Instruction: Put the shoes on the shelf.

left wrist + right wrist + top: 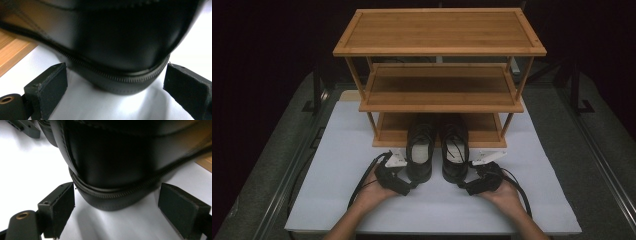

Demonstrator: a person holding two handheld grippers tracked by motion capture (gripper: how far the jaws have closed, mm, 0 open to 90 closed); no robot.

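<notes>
— While both tongs stand apart, what's between them?
— Left gripper [411,178] brackets the left black leather shoe's [420,147] heel, right gripper [463,181] the right shoe's [454,147]; neither pinches. Toes rest inside the bamboo rack's [439,30] bottom shelf [484,131].

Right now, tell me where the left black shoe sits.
In the high view the left black shoe stands on the white mat, toe under the bamboo rack's bottom shelf, beside the right black shoe, its heel just before the open left gripper.
</notes>
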